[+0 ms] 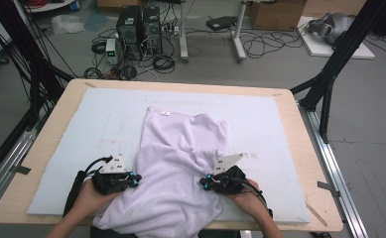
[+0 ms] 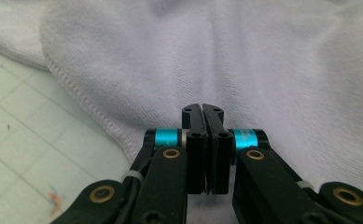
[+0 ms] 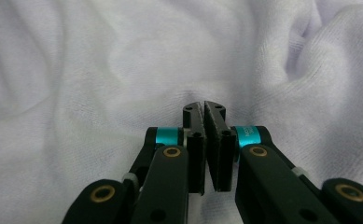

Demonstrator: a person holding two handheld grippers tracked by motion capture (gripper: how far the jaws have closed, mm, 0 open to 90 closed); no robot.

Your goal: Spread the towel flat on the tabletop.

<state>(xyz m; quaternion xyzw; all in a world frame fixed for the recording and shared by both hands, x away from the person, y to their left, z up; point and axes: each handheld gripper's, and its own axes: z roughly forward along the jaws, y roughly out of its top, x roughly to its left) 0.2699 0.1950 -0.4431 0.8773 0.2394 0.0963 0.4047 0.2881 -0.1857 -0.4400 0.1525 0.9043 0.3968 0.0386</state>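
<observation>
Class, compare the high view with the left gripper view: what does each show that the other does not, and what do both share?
High view alone: the whole wooden table, the person's hands, the right tool at the towel's right side, and the computers and cables on the floor beyond.

Left gripper view alone: the towel's stitched hem up close, the faint grid on the mat, and the left tool with its jaws together over the cloth.

Both share: the white towel lying rumpled on the pale blue mat, with the left tool at its edge.
</observation>
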